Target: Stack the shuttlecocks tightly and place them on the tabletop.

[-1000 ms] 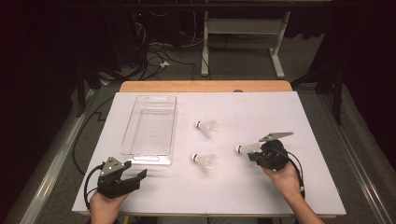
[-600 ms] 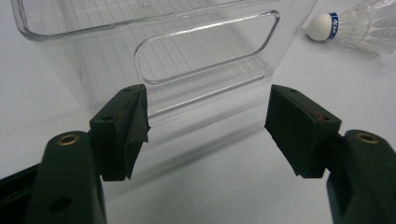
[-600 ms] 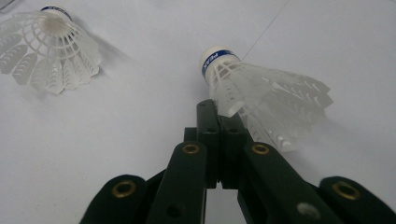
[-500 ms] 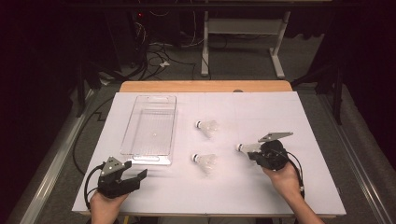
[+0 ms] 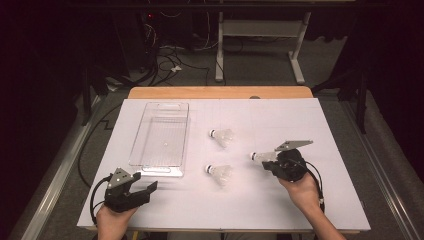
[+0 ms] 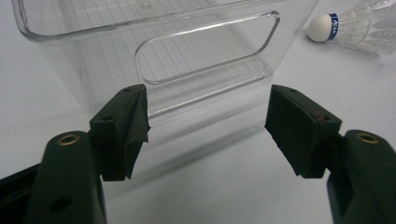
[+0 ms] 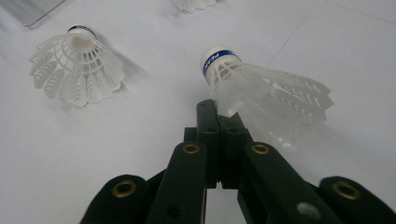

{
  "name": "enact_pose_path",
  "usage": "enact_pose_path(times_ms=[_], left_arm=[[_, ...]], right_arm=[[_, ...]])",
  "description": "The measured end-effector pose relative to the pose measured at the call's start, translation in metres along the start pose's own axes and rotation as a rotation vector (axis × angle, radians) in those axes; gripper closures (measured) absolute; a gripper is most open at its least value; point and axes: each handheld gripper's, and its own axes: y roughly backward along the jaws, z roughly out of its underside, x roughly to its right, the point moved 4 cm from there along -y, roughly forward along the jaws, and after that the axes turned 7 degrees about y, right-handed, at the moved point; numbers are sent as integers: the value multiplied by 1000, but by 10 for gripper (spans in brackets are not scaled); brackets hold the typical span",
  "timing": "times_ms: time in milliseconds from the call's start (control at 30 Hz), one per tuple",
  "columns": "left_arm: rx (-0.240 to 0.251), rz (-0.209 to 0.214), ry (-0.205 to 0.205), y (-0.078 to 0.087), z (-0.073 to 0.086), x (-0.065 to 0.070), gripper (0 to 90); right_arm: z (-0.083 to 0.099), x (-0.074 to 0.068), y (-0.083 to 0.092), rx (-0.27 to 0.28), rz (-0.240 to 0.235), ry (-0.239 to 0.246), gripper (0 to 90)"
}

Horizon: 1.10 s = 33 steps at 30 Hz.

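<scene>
Three white shuttlecocks lie on the white table. My right gripper (image 5: 267,162) (image 7: 217,109) is shut, its tips pinching the skirt edge of the right-hand shuttlecock (image 5: 260,156) (image 7: 261,93), whose blue-banded cork points away to the left. Two more shuttlecocks (image 5: 222,136) (image 5: 218,172) lie mid-table; the nearer one (image 7: 77,65) sits left of my right jaws. My left gripper (image 5: 145,190) (image 6: 208,116) stands open at the front left, jaws wide with nothing between them, facing the near end of a clear plastic bin (image 5: 135,150) (image 6: 205,60).
The bin has nothing in it and runs lengthwise on the left half of the table. A shuttlecock (image 6: 355,25) lies to its right in the left gripper view. A wooden table edge (image 5: 220,92) borders the back; dark floor and cables lie beyond.
The right gripper and its shuttlecock have shifted only very slightly away from me. The left gripper has stayed put.
</scene>
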Motion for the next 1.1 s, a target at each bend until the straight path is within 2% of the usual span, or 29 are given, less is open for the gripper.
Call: enact_pose_path(times_ms=[267, 500, 1100], left_arm=[[-1, -3, 5, 0, 0, 0, 309], [-5, -1, 5, -1, 0, 0, 309], [-5, 0, 3, -1, 0, 0, 309]], right_arm=[[-4, -1, 1, 17, -13, -1, 900], [-14, -5, -1, 29, -22, 16, 900], [-30, -6, -8, 28, -24, 23, 900]])
